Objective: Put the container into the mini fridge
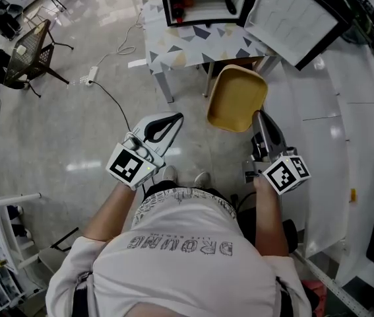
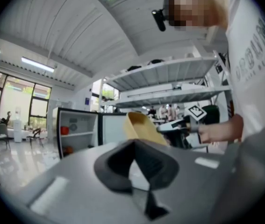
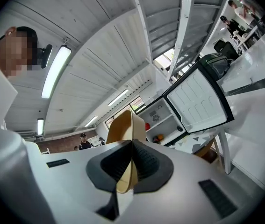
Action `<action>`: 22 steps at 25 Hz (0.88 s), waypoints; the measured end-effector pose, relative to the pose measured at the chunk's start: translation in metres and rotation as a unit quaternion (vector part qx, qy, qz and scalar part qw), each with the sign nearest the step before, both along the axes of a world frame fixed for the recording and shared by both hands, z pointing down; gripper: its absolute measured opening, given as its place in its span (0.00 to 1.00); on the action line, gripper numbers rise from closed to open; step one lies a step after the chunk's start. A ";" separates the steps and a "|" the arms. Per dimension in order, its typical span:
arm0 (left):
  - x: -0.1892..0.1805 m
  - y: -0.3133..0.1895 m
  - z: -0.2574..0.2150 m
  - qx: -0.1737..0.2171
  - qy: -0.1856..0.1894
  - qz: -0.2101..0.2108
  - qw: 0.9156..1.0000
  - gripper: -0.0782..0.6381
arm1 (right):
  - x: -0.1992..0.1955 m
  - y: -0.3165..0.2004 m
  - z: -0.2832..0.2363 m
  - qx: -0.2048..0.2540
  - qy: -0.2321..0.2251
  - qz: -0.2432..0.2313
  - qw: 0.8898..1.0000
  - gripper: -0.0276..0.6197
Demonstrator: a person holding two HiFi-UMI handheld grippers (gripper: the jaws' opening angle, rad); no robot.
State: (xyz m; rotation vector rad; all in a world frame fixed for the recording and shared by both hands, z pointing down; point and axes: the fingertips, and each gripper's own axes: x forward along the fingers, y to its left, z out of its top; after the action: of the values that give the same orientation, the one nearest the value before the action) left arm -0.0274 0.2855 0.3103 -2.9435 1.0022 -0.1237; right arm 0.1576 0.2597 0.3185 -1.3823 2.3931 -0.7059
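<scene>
A yellow container [image 1: 236, 98] hangs in the air in front of me, and my right gripper [image 1: 258, 115] is shut on its near rim. In the right gripper view the container [image 3: 123, 125] stands on edge between the pads. The mini fridge [image 1: 203, 5] stands open on a patterned table [image 1: 193, 45], its door [image 1: 295, 15] swung to the right. There are red and orange items on its shelves. My left gripper [image 1: 175, 119] is held to the container's left, shut and with nothing in it. The left gripper view shows the container [image 2: 139, 124] and the fridge [image 2: 76, 129] beyond that gripper [image 2: 134, 146].
A long white counter [image 1: 365, 144] runs down the right side, close to my right arm. On the far left stands a mesh chair [image 1: 31, 48]. A power strip with a cable [image 1: 91, 74] lies on the glossy floor. A white rack [image 1: 2, 223] is at the lower left.
</scene>
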 end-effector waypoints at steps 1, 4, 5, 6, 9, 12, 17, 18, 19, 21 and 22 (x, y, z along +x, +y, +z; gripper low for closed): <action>0.005 0.001 -0.001 0.001 0.003 -0.002 1.000 0.12 | 0.005 0.002 0.000 0.001 0.001 -0.001 1.000 0.06; 0.018 0.005 -0.001 0.003 0.002 -0.003 1.000 0.12 | 0.018 0.006 0.000 0.004 0.002 -0.002 1.000 0.06; 0.021 0.007 0.000 0.004 -0.002 -0.002 1.000 0.12 | 0.021 0.007 0.001 0.005 0.001 -0.003 1.000 0.06; 0.024 0.008 0.001 0.005 -0.004 -0.001 1.000 0.12 | 0.024 0.008 0.001 0.005 0.000 -0.004 1.000 0.06; 0.032 0.009 0.001 0.005 -0.007 0.001 1.000 0.12 | 0.031 0.010 0.003 0.005 -0.001 -0.005 1.000 0.06; 0.039 0.009 0.002 0.005 -0.012 0.001 1.000 0.12 | 0.038 0.009 0.006 0.002 -0.004 -0.004 1.000 0.06; 0.047 0.000 0.007 0.002 -0.014 0.005 1.000 0.12 | 0.045 0.001 0.011 0.001 -0.006 -0.004 1.000 0.06; 0.048 -0.002 0.007 0.002 -0.013 0.006 1.000 0.12 | 0.047 -0.001 0.011 0.001 -0.006 -0.003 1.000 0.06; 0.050 -0.005 0.008 0.002 -0.013 0.007 1.000 0.12 | 0.048 -0.003 0.012 0.001 -0.005 -0.002 1.000 0.06; 0.053 -0.013 0.009 0.003 -0.012 0.008 1.000 0.12 | 0.052 -0.009 0.013 0.000 -0.005 0.001 1.000 0.06; 0.054 -0.017 0.010 0.003 -0.011 0.009 1.000 0.12 | 0.053 -0.012 0.014 0.000 -0.005 0.002 1.000 0.06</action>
State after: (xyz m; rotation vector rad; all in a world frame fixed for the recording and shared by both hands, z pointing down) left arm 0.0262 0.2687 0.3200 -2.9379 0.9726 -0.1513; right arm 0.2108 0.2477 0.3329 -1.3813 2.3814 -0.7111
